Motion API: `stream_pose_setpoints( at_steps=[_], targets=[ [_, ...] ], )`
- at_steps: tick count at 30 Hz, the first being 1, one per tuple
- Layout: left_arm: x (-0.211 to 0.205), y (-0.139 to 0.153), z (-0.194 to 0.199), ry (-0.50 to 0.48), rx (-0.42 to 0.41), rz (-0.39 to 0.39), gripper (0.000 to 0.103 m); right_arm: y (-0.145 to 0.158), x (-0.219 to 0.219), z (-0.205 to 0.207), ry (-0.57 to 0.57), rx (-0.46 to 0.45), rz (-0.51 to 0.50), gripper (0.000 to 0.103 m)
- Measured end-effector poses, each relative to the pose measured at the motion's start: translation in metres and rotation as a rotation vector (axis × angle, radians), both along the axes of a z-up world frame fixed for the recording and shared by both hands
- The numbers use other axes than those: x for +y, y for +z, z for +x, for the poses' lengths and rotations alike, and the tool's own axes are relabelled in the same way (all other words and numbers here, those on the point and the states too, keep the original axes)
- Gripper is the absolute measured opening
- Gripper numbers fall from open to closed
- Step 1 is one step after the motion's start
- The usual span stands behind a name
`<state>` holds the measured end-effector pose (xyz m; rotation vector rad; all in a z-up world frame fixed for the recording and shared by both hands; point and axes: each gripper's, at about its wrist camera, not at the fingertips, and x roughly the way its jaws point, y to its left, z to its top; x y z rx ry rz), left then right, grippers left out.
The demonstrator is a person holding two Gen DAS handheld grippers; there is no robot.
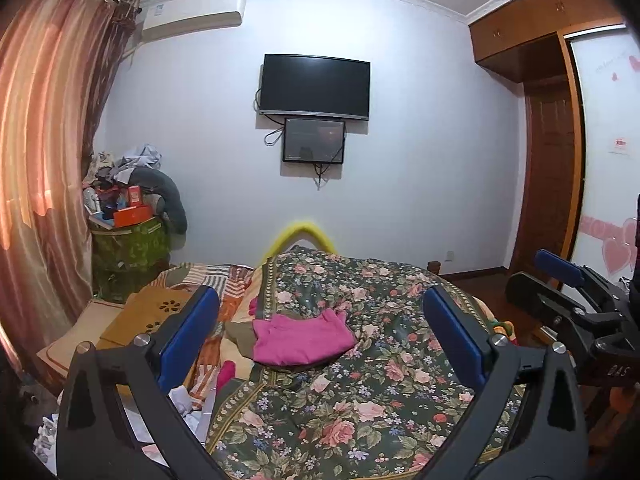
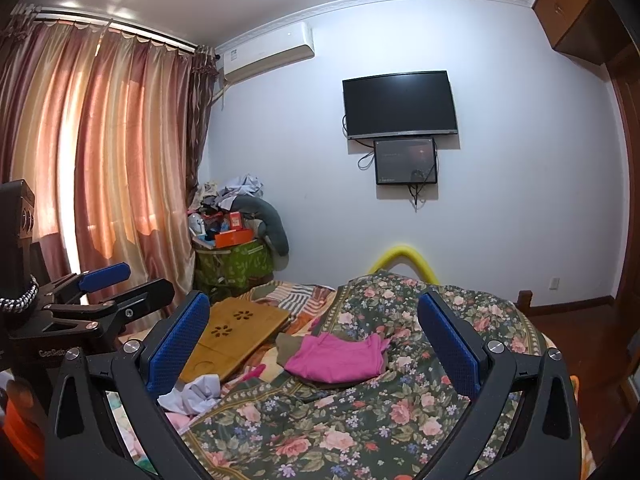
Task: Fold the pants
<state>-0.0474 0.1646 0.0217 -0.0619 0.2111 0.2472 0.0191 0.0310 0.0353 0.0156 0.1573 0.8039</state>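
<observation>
The pink pants (image 1: 301, 339) lie folded in a compact pile on the floral quilt (image 1: 360, 400) near the middle of the bed; they also show in the right wrist view (image 2: 335, 358). My left gripper (image 1: 320, 328) is open and empty, held above the quilt with the pants between and beyond its blue pads (image 1: 188, 336). My right gripper (image 2: 316, 336) is open and empty, also short of the pants. The right gripper shows at the right edge of the left wrist view (image 1: 560, 280), and the left gripper shows at the left of the right wrist view (image 2: 100, 284).
A wooden lap desk (image 2: 236, 332) lies on the bed's left side beside crumpled white cloth (image 2: 196, 394). A green hamper heaped with clutter (image 2: 232, 256) stands by the curtain (image 2: 100, 160). A TV (image 2: 398, 104) hangs on the far wall. A wardrobe (image 1: 560, 120) stands right.
</observation>
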Motion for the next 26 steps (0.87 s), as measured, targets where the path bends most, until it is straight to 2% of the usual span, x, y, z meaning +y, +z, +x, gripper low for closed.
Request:
stream_pose_setpoints(
  at_steps=[12,26],
  targets=[
    [-0.002,-0.001,0.001,-0.006,0.004,0.018,0.103,-0.002,0.001,0.0,-0.014,0.013,-0.002,0.103],
    [0.001,-0.008,0.009,-0.023,0.032,0.001,0.103,-0.004,0.0,0.004,-0.022,0.027,0.002,0.103]
  ],
)
